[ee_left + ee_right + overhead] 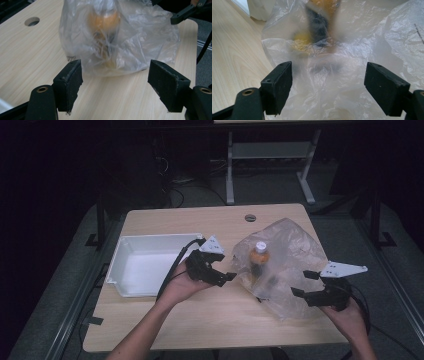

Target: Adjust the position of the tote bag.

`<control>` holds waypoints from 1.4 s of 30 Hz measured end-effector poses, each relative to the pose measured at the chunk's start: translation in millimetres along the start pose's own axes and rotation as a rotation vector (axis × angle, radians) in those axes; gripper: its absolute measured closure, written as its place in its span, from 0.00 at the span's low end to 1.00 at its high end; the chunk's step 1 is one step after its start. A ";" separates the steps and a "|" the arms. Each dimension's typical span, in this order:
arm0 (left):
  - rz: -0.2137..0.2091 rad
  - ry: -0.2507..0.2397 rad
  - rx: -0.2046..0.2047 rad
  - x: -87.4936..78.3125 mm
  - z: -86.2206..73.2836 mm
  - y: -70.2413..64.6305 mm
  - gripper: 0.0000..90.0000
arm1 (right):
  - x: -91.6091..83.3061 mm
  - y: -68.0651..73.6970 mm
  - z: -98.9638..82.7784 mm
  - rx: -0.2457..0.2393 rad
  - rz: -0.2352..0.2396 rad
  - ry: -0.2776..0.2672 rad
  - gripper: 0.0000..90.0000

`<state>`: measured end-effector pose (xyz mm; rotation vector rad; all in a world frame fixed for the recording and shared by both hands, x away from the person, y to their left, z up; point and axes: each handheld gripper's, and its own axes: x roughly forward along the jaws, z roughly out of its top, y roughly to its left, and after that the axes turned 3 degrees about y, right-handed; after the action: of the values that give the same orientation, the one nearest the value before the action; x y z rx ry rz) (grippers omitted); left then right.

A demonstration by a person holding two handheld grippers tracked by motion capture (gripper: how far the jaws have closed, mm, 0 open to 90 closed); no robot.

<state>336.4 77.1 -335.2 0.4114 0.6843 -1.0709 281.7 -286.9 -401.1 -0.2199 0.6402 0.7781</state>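
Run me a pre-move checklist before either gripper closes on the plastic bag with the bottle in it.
1. Left gripper open: ok, jaws wide apart, nothing between them.
2. Right gripper open: ok, jaws spread over the film.
3. Plastic bag within reach of both: ok, it lies between them on the table.
4. Bottle upright inside the bag: ok in the high view, white cap on top.
5. Bag mouth located: cannot tell, film is crumpled.
6. White bin ready: ok, open beside the left gripper.

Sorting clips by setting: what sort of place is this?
Probably a lab or workshop, not a home: a bare light wooden table with a cable hole, grey carpet, loose cables and a white metal desk frame behind.
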 end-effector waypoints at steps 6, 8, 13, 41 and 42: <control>-0.017 0.002 0.012 8.9 12.2 1.9 0.30 | -2.3 0.0 0.4 -0.004 0.000 -0.010 0.24; -0.018 0.003 0.017 11.5 16.5 2.7 0.31 | -2.6 -0.6 0.0 -0.002 0.001 -0.014 0.24; -0.025 -0.011 0.011 21.2 28.2 5.2 0.34 | -2.9 -0.5 -0.7 -0.002 0.002 -0.011 0.24; -0.023 0.040 -0.003 72.9 52.4 17.2 0.72 | -13.8 -3.4 -2.8 -0.005 -0.020 -0.035 0.25; -0.019 0.051 0.015 72.7 52.8 17.5 0.73 | -13.7 -3.4 -2.8 -0.004 -0.019 -0.035 0.25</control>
<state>390.7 4.4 -347.1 0.4466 0.7271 -1.0870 275.5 -298.4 -395.1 -0.2149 0.6029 0.7631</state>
